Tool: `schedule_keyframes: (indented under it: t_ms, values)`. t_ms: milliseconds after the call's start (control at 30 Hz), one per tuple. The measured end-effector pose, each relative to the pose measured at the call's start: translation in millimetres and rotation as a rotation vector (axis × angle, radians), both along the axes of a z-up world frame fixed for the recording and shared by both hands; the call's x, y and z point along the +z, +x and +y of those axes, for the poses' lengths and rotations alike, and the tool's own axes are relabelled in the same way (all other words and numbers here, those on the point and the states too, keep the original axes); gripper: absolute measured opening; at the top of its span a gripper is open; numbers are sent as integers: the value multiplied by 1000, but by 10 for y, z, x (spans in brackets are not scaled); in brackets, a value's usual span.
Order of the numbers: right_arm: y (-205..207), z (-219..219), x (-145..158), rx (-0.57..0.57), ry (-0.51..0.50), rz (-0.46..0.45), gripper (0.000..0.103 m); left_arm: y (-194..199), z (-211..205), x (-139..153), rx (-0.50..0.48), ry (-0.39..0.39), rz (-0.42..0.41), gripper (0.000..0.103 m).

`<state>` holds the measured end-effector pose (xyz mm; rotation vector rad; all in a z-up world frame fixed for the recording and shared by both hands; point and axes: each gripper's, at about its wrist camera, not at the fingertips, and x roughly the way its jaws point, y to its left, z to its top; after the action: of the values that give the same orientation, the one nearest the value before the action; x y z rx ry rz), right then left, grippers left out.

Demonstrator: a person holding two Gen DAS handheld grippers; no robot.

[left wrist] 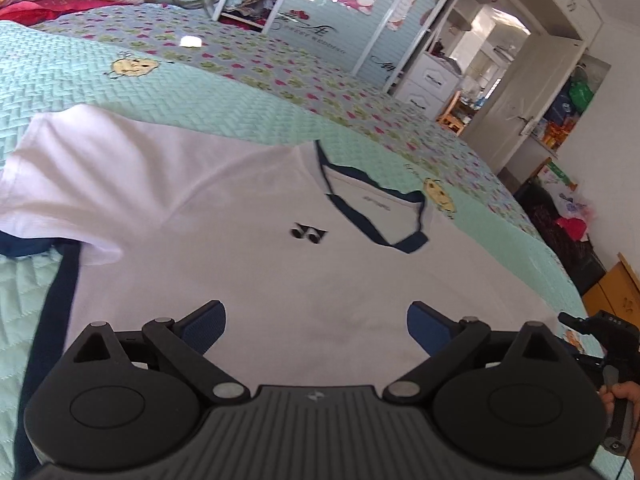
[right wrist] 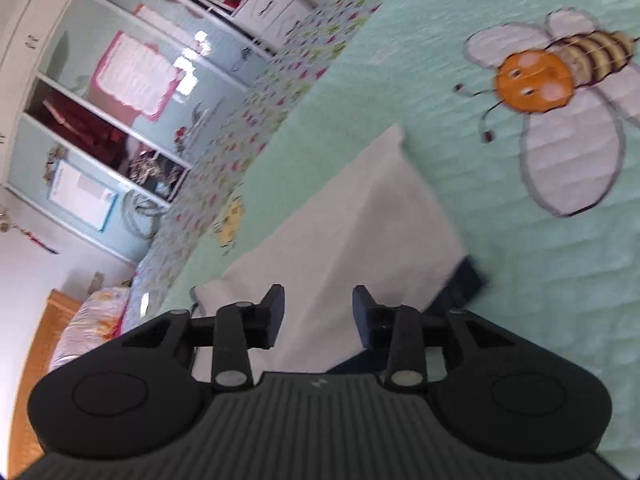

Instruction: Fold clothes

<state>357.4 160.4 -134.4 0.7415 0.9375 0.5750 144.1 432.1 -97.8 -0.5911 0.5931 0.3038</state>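
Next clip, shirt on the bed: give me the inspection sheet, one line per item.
Surface: mint quilted bedspread with bee prints.
Job's things: white T-shirt with navy collar, spread front up, one sleeve folded inward.
Clutter: nothing seen on the bed near the shirt.
Grippers: left claw open above the shirt; right claw open over white cloth, nothing held.
Cables: nothing seen.
Surroundings: wardrobe, open door.

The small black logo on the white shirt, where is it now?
In the left wrist view the logo sits mid-frame on the white shirt, just left of the navy V-neck collar and beyond the open left gripper.
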Motion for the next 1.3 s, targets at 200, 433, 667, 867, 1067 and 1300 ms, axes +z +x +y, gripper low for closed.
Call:
schedule_keyframes:
  t_ms: [200,433,667,867,1067,1300]
  values:
    - [-77,-57,-39,-130,-105,-4,17,-59,304,-157,51,-110,1,100]
    - [-327,800,339,317,-135,-163,38,-67,315,-25,-32,-116,-62,99]
    - [302,1714,40,531,-171,-27,8,153,362,-132,-45,-81,3,99]
    - [830,1646,-21,302,-84,-84,3,145,368,-92,-71,-47,-5,99]
    - [590,1599,-20,389,-62,-78,27,453,566,110,-130,-50,-116,99]
    - [828,1676,-18,208,-182,-154,1,1292,1430,-201,-19,-116,3,65]
